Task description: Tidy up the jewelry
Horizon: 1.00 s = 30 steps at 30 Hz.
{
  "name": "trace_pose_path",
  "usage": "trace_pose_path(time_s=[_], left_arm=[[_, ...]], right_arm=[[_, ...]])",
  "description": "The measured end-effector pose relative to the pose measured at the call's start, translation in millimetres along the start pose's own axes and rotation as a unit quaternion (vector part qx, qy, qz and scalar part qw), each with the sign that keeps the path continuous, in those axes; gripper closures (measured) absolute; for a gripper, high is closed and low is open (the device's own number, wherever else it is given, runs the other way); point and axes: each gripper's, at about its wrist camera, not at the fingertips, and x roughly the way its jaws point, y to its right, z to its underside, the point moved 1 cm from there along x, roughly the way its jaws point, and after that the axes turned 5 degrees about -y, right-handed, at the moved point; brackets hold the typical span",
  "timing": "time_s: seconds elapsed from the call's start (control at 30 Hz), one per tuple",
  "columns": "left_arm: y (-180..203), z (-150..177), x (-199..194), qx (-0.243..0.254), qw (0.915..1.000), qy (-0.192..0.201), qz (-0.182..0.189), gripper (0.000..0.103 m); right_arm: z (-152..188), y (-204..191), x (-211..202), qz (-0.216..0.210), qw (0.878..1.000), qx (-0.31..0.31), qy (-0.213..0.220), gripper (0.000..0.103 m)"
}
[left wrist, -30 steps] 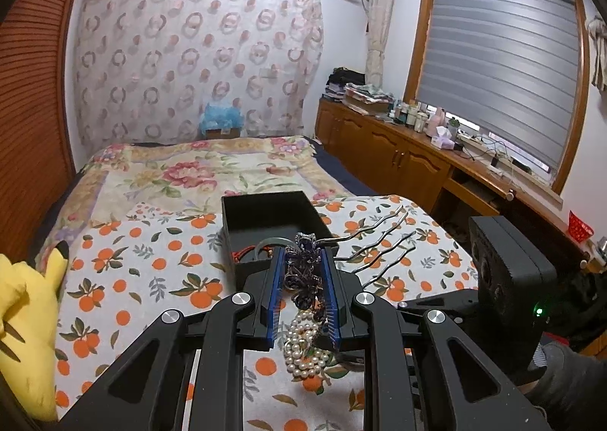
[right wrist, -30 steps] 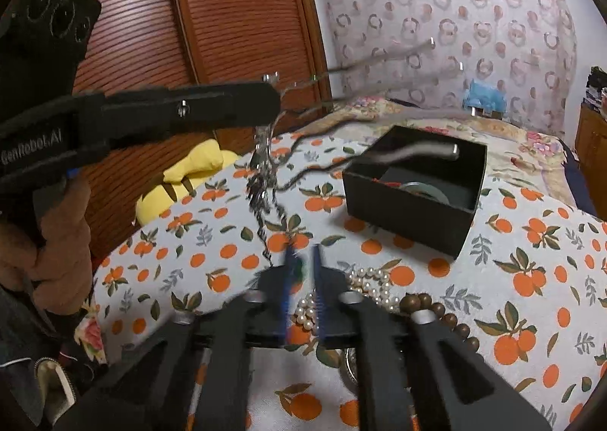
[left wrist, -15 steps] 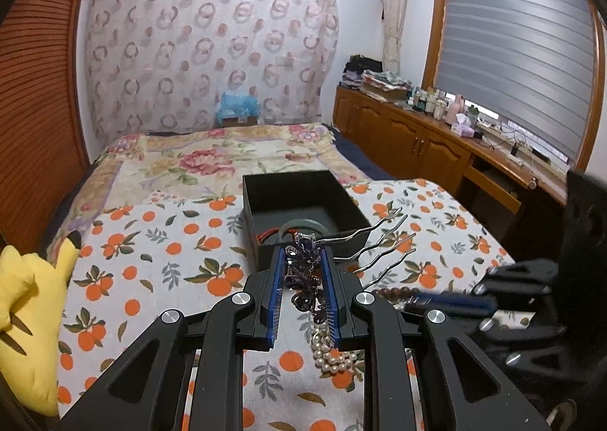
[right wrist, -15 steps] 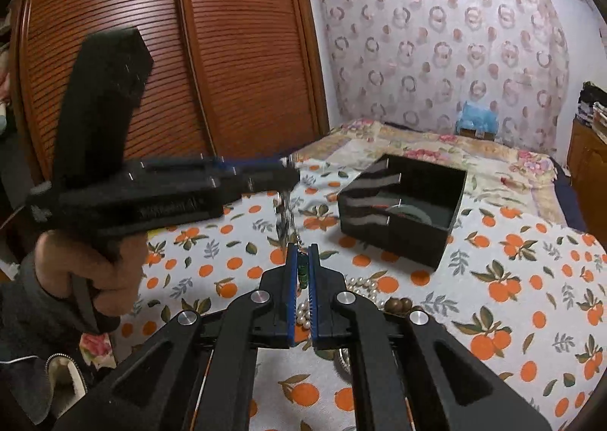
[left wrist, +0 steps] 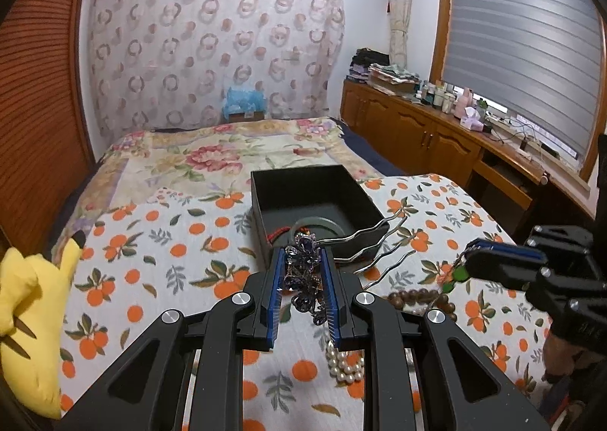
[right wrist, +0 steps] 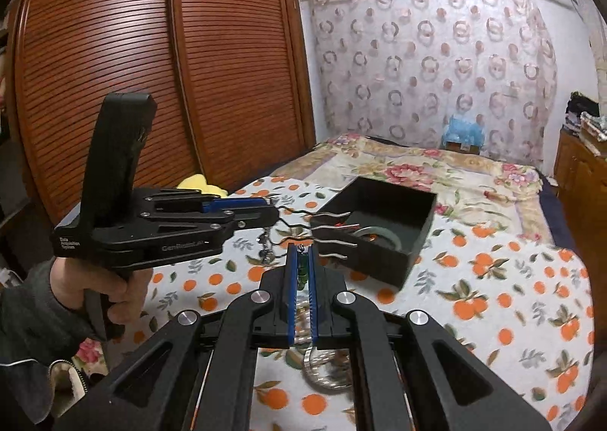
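My left gripper [left wrist: 302,260] is shut on an ornate purple hair comb [left wrist: 303,279] whose wavy metal prongs [left wrist: 364,245] reach right over the near edge of the open black box [left wrist: 303,184]. The box holds a green bangle [left wrist: 318,224] and a red cord. My right gripper [right wrist: 302,256] is shut on a small green-beaded piece [right wrist: 302,271]; it shows at the right of the left wrist view [left wrist: 493,260]. The left gripper [right wrist: 265,213] appears in the right wrist view, beside the box [right wrist: 417,241].
On the orange-print bedspread lie a pearl strand [left wrist: 343,362], a brown wooden bead bracelet [left wrist: 417,298] and a silver bangle [right wrist: 326,370]. A yellow plush toy [left wrist: 26,317] lies at the left. A wooden wardrobe [right wrist: 151,70] stands left, cabinets [left wrist: 436,142] right.
The left gripper with the comb has moved forward toward the box. The right gripper has lifted the green piece up off the bedspread, away from the pearls.
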Motion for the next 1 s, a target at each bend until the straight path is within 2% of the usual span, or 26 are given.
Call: trace_pose_path(time_s=[0.27,0.5,0.83,1.0], left_arm=[[-2.0,-34.2,26.7,0.018,0.9997,-0.005,-0.014,0.085],[-6.8,-56.8,62.7,0.022,0.9992,-0.027,-0.018,0.085],[-5.8,-58.8,95.4,0.026,0.998,-0.056,-0.014,0.085],[-8.1,-58.9,96.5,0.022,0.9982,-0.054,-0.011,0.084]], right_arm=[[-31.4,34.6,2.0,0.035,0.999,-0.018,0.003,0.097],[-61.7,59.5,12.0,0.047,0.999,-0.025,0.01,0.097],[-88.3,74.5,32.4,0.041,0.998,-0.037,0.015,0.097],[-90.1,78.4,54.1,0.038,0.999,-0.038,0.002,0.097]])
